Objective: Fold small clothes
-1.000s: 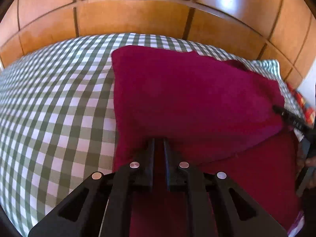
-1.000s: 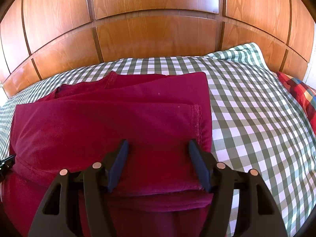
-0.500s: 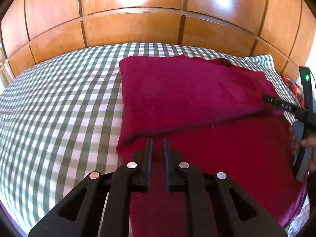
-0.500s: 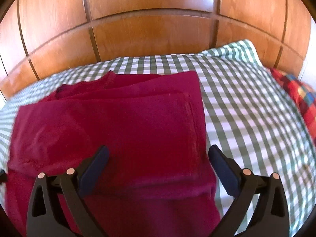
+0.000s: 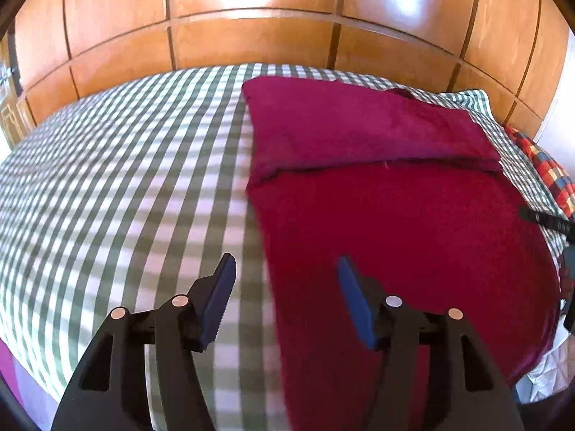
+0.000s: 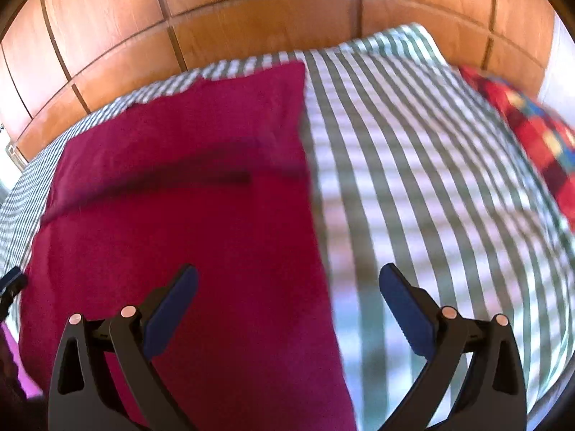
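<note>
A dark red garment (image 5: 377, 186) lies flat on the green-and-white checked bed (image 5: 125, 186), its far part folded over toward me. It also shows in the right wrist view (image 6: 187, 197). My left gripper (image 5: 285, 280) is open and empty, held above the garment's left edge. My right gripper (image 6: 287, 287) is open wide and empty, held above the garment's right edge. A tip of the right gripper shows at the right rim of the left wrist view (image 5: 546, 219).
A wooden panelled headboard (image 5: 251, 32) runs along the far side of the bed. A red, blue and yellow checked cloth (image 6: 532, 133) lies at the bed's right side. The bed's near edge shows at lower left (image 5: 32, 370).
My left gripper has opened, let go of the garment and drawn back. My right gripper has opened wider and pulled back. The folded flap now lies flat.
</note>
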Motion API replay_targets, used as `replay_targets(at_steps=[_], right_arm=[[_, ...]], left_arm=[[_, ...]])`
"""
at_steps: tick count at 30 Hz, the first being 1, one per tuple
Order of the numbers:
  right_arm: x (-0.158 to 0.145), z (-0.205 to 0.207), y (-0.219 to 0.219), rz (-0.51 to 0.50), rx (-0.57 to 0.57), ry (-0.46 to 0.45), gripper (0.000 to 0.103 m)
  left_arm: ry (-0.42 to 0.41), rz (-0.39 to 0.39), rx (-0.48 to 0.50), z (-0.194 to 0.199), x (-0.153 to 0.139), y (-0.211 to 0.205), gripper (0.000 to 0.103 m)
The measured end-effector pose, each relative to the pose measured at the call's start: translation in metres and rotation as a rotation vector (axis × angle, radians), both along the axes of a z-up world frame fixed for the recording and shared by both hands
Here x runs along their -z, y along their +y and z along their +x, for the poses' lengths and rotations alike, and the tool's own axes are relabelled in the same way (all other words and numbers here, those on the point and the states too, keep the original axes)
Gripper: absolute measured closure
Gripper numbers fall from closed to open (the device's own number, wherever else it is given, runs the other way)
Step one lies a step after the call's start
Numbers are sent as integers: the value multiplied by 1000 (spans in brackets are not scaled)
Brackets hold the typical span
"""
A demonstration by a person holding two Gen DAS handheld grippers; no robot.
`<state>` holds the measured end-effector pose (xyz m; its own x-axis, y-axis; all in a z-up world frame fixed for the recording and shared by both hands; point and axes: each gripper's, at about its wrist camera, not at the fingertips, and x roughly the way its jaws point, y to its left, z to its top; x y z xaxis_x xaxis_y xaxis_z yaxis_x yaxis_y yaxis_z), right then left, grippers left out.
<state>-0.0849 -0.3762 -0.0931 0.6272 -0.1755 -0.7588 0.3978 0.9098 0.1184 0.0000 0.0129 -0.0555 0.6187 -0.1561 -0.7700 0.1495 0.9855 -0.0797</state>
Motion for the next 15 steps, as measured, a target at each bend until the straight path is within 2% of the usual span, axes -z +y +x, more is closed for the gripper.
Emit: replay_targets(at_steps=[4, 7, 10, 11, 12, 15], right_arm=[[11, -44, 10, 52, -50, 19, 3], [16, -76, 24, 93, -99, 41, 5], [22, -102, 38, 127, -137, 75, 14], [25, -110, 41, 140, -146, 92, 21], [28, -114, 43, 154, -153, 104, 32], [40, -132, 46, 231, -161, 138, 54]], left_arm=[[33, -23, 32, -20, 7, 13, 45], [61, -76, 82, -36, 11, 19, 45], [90, -118, 161, -57, 13, 22, 45], [104, -129, 185, -64, 14, 22, 45], [117, -141, 205, -69, 16, 22, 45], [180, -191, 295, -87, 23, 18, 53]])
